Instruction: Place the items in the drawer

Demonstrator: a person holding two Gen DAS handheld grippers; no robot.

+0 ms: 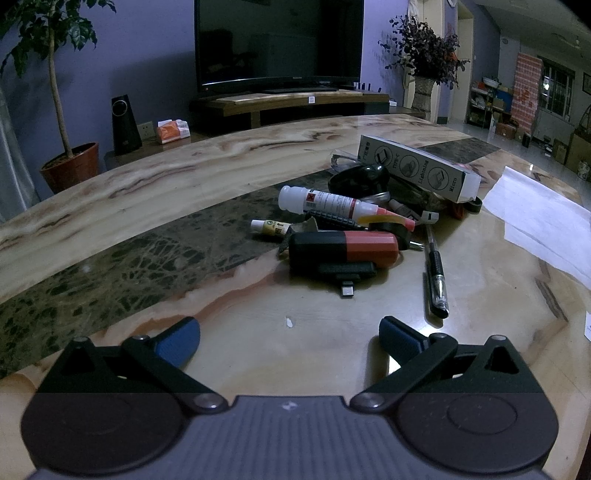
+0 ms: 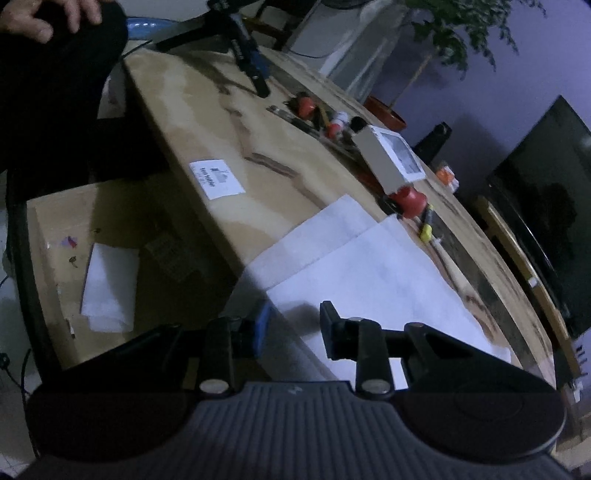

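Note:
In the right wrist view, a white sheet of paper (image 2: 369, 273) lies over the table's near edge. My right gripper (image 2: 295, 326) stands at the sheet's corner, its jaws narrowly apart and nothing visibly pinched. Below the table edge, an open wooden drawer (image 2: 55, 236) holds a folded white paper (image 2: 110, 284). In the left wrist view, my left gripper (image 1: 290, 338) is open over bare tabletop. In front of it lies a pile with a black-and-red device (image 1: 343, 251), a glue bottle (image 1: 321, 201), a black pen (image 1: 436, 273) and a grey box (image 1: 417, 168).
A white label card (image 2: 218, 179) lies on the marble table (image 1: 147, 192). A person in black (image 2: 55, 92) stands beside the drawer, one hand (image 2: 40, 16) at the top left. A television (image 1: 277, 40) and potted plants (image 1: 66, 92) stand behind the table.

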